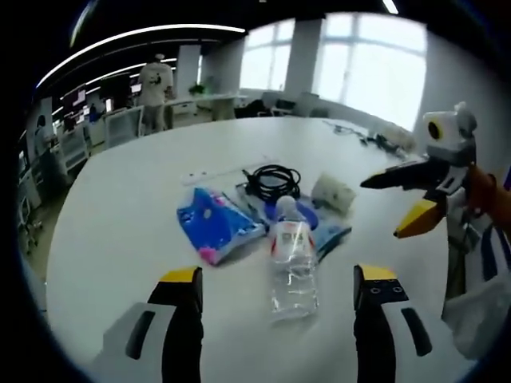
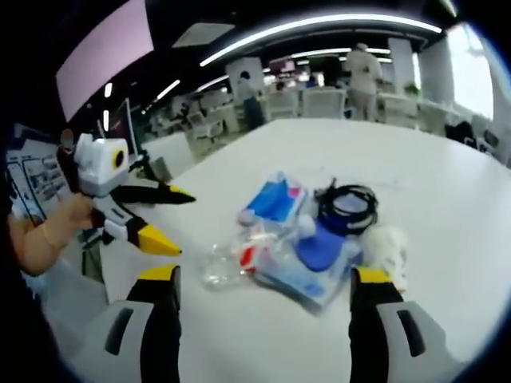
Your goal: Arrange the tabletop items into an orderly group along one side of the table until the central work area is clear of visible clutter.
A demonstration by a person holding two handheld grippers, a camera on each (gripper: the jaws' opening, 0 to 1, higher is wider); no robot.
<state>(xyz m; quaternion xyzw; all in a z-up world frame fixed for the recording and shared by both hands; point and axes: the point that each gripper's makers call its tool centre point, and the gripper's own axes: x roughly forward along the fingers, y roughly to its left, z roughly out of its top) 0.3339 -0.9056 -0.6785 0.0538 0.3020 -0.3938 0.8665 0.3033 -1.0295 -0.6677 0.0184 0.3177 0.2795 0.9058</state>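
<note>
A clear plastic bottle (image 1: 291, 263) with a red-and-white label lies on its side on the white table (image 1: 128, 223), just ahead of my open left gripper (image 1: 278, 275). Behind it are a blue packet (image 1: 214, 223), a black cable coil (image 1: 273, 182), a second blue packet (image 1: 329, 233) and a crumpled white item (image 1: 334, 191). My right gripper (image 1: 382, 209) comes in from the right, open and holding nothing. In the right gripper view the open right gripper (image 2: 265, 275) faces the same pile: bottle (image 2: 227, 262), blue packet (image 2: 275, 199), cable coil (image 2: 349, 206), white item (image 2: 387, 247). The left gripper (image 2: 185, 223) stands open at the left.
A white power strip (image 1: 209, 174) lies behind the pile. More cables (image 1: 375, 142) sit at the table's far end. A person (image 1: 156, 88) stands among desks and chairs beyond the table. The table's rounded edge (image 2: 112, 263) runs close to the left gripper.
</note>
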